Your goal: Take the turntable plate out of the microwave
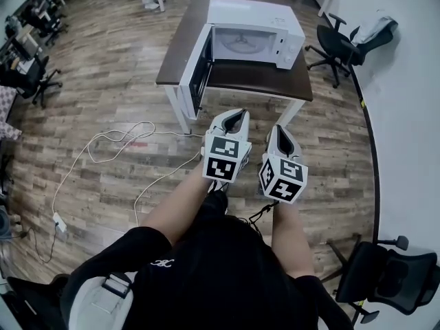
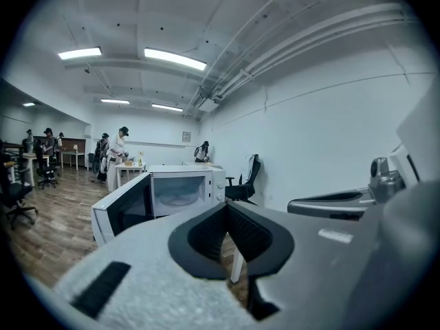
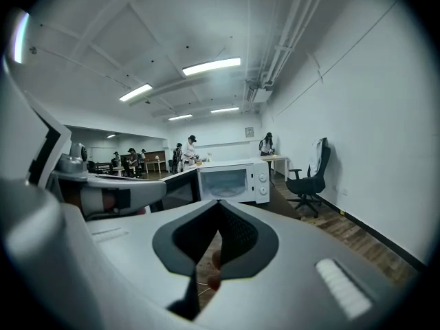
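Observation:
A white microwave (image 1: 254, 34) stands on a dark brown table (image 1: 254, 78), its door (image 1: 198, 71) swung open to the left. Inside the cavity lies the glass turntable plate (image 1: 240, 45), also seen as turntable plate (image 2: 175, 199) and faintly as turntable plate (image 3: 225, 185). My left gripper (image 1: 237, 117) and right gripper (image 1: 283, 135) are held side by side well short of the table, both pointing toward the microwave. Both are shut with nothing between their jaws. In the gripper views the left gripper (image 2: 227, 208) and right gripper (image 3: 218, 205) show closed tips.
A black office chair (image 1: 340, 41) stands right of the table, another chair (image 1: 385, 273) at the lower right. A white cable (image 1: 117, 150) trails over the wooden floor on the left. Several people stand at desks in the far background.

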Demonstrator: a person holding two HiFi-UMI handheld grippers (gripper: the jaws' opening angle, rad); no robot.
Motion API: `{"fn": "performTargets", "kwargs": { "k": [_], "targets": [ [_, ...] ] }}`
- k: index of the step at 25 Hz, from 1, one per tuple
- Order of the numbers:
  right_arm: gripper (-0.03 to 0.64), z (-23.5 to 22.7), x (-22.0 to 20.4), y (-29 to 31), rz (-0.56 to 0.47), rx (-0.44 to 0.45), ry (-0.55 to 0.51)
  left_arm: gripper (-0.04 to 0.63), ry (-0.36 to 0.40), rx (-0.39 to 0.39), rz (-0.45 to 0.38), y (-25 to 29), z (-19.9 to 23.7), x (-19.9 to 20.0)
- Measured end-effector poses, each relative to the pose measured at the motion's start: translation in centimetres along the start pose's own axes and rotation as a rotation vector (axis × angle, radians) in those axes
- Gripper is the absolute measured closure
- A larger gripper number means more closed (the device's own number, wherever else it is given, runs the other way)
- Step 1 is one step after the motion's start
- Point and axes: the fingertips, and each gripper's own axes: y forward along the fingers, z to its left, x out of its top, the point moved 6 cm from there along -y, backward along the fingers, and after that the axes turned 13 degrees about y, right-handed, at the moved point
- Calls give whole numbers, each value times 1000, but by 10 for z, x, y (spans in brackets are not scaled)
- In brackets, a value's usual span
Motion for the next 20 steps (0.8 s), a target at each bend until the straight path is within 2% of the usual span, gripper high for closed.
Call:
{"fn": "performTargets", "kwargs": {
  "k": [14, 20],
  "targets": [
    [609, -25, 37, 126, 30, -26, -4, 587, -49, 16, 39, 111, 70, 3],
    [609, -23, 48, 178, 39, -12, 0, 588, -45, 16, 42, 153, 99, 9]
  ]
}}
